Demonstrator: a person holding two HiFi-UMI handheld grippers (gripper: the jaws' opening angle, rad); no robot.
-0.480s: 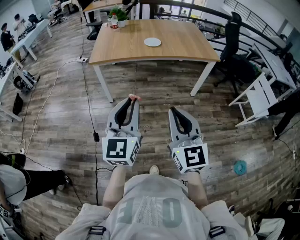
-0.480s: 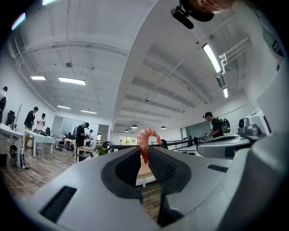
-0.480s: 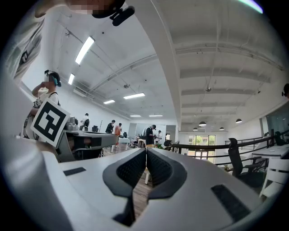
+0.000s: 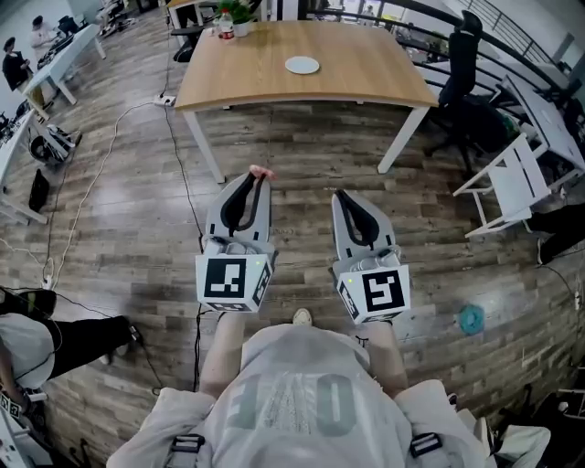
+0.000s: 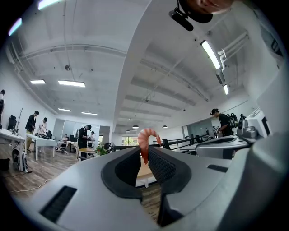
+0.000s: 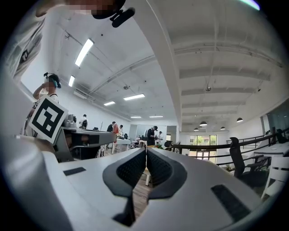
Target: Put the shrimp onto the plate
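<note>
left gripper [image 5: 145, 152]: jaws closed down to a narrow gap, pinching a small curled pink-orange shrimp [image 5: 145, 136] right at the tips. The shrimp's arched back sticks up above the tips and its lower end hangs down between the ribbed pads. In the head view the shrimp shows as a pink blob at the very front of the left jaws. right gripper [image 6: 146, 151]: jaws fully together, tips touching, nothing between them. Both grippers are side by side over the grey-brown wooden plank floor [image 4: 302, 169], jaws pointing forward, well short of the light wooden bench with white legs [image 4: 366, 78]. The round white plate [image 4: 302, 65] sits on that bench, well ahead of both sets of jaws and roughly between their two lines. A green potted plant [image 4: 239, 13] stands at the bench's far corner, ahead and left of the left jaws. A black office chair [image 4: 462, 62] is ahead and right of the right jaws, beside the bench. A black cable [image 4: 179, 174] runs along the floor left of the left jaws.
</note>
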